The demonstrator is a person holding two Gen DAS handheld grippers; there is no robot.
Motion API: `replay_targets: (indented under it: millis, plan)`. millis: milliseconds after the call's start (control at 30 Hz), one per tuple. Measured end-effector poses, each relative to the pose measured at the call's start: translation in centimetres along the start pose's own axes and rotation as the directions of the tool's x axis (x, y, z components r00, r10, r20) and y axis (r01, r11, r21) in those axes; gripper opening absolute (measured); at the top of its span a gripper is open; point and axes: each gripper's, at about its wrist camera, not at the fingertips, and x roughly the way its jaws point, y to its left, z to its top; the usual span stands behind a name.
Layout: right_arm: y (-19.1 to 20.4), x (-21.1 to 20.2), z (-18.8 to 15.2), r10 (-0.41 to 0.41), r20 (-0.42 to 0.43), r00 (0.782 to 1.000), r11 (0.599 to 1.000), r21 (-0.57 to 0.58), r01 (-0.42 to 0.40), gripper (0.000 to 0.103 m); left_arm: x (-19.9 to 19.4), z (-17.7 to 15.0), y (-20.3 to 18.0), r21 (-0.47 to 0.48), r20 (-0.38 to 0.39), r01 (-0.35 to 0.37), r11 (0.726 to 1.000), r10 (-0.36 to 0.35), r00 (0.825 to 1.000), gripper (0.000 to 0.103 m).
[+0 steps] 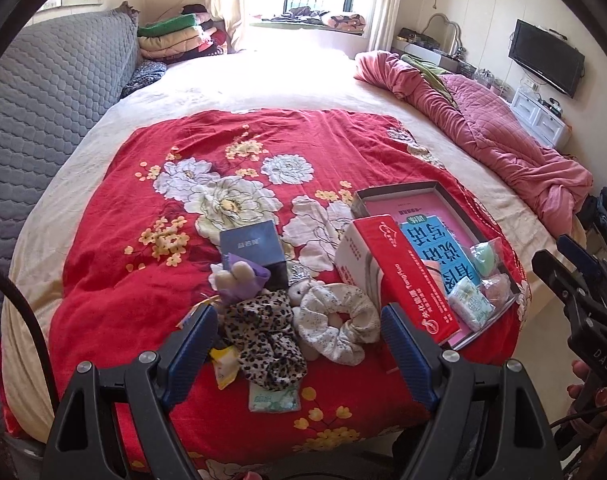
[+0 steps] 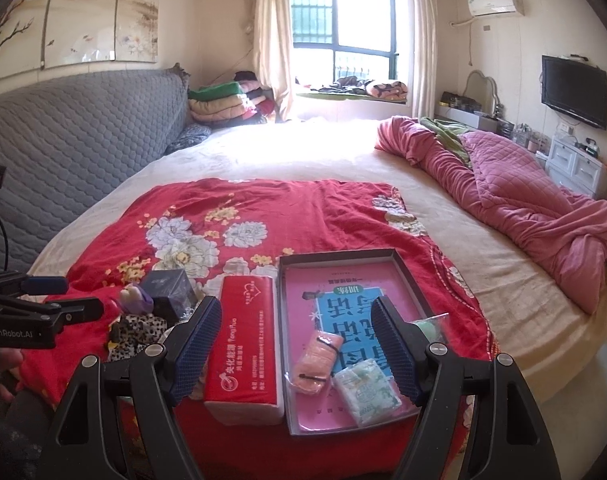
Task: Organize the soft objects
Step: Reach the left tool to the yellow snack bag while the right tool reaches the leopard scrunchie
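Left wrist view
- Left gripper (image 1: pixel 299 334): your jaws stand wide apart, nothing between the pads.
- Leopard scrunchie (image 1: pixel 263 338): lies on the red floral cloth (image 1: pixel 103 272), framed between your two fingers and just ahead of them; crumpled fabric ring, no clear long axis.
- White scrunchie (image 1: pixel 335 322): touches the leopard one on its right, puffy gathered cloth, ring shape.
- Plush toy (image 1: pixel 239 278): purple and cream, fuzzy, leans against the dark blue box (image 1: pixel 253 246), beyond the scrunchies.
- Nearer hand: judged yours on the left; the pile sits directly below it.

Right wrist view
- Right gripper (image 2: pixel 295 344): jaws spread wide, holding nothing.
- Shallow box (image 2: pixel 339 256): stiff card tray, long axis running away from you, just right of the red tissue pack (image 2: pixel 243 356).
- Pink hair tie bundle (image 2: pixel 317 360): soft, inside the tray's near end, between your fingers.
- Tissue packet (image 2: pixel 365 388): glossy film, in the tray beside the pink bundle.
- Scrunchie pile: far left of this gripper, beyond the tissue pack.
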Motion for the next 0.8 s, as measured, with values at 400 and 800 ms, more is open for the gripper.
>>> replay_targets:
  millis: [400, 800]
  plan:
    - [3.8, 0.5, 0.0, 0.073, -0.010, 0.997, 0.995, -0.070, -0.074, 0.078, -0.4, -1.4, 6.3, -0.110, -0.010, -0.044, 0.993, 0.043, 0.999, 0.083]
    - [6.6, 1.1, -0.1, 0.126, -0.028, 0.992, 0.985, -0.115, -0.129, 0.078, 0.0, -3.4, 10.1, -0.168, -0.045, -0.079, 0.983, 0.073, 0.996, 0.083]
